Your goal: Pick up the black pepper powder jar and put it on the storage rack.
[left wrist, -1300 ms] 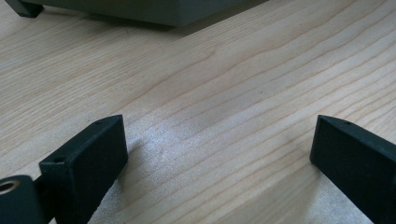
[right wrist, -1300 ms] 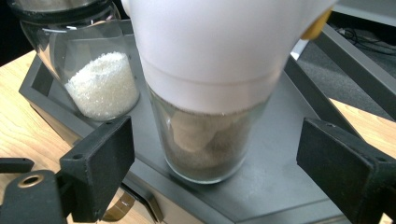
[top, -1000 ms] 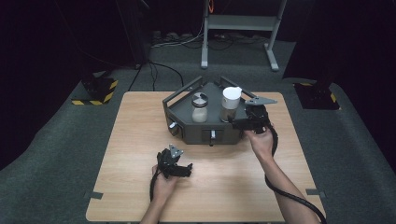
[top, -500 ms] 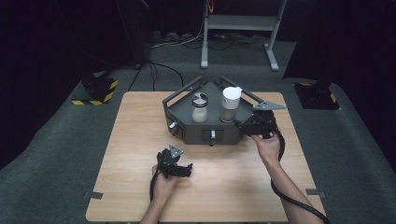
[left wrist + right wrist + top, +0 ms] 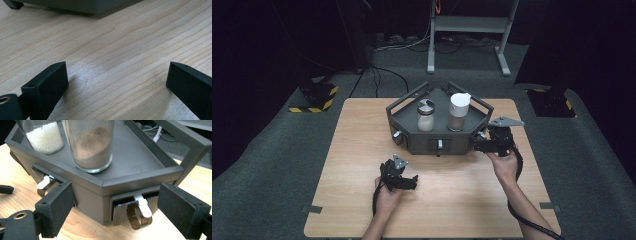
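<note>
The right gripper (image 5: 113, 212), jaws spread wide and holding nothing, is aimed at the drawer handle (image 5: 140, 213) at lower centre of the right gripper view — the drawer (image 5: 133, 206) is barely ajar, nothing yet grasped — while the left gripper (image 5: 399, 175), likewise wide, is rested empty on the table (image 5: 462, 200).

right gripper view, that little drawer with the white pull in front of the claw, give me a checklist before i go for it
1. Right claw open: ok, jaws stand apart with nothing between them.
2. Lined up with the drawer handle: ok, the white pull and its metal ring sit between the jaws, a little right of centre.
3. Contact with the handle: not ok, the pads are short of it.
4. Drawer state: cannot tell whether it is fully shut or slightly out.
5. Jars on the tray: ok, the brown-powder jar and the white-grain jar stand upright.
6. Left claw: ok, open over bare table, away from the tray.
</note>
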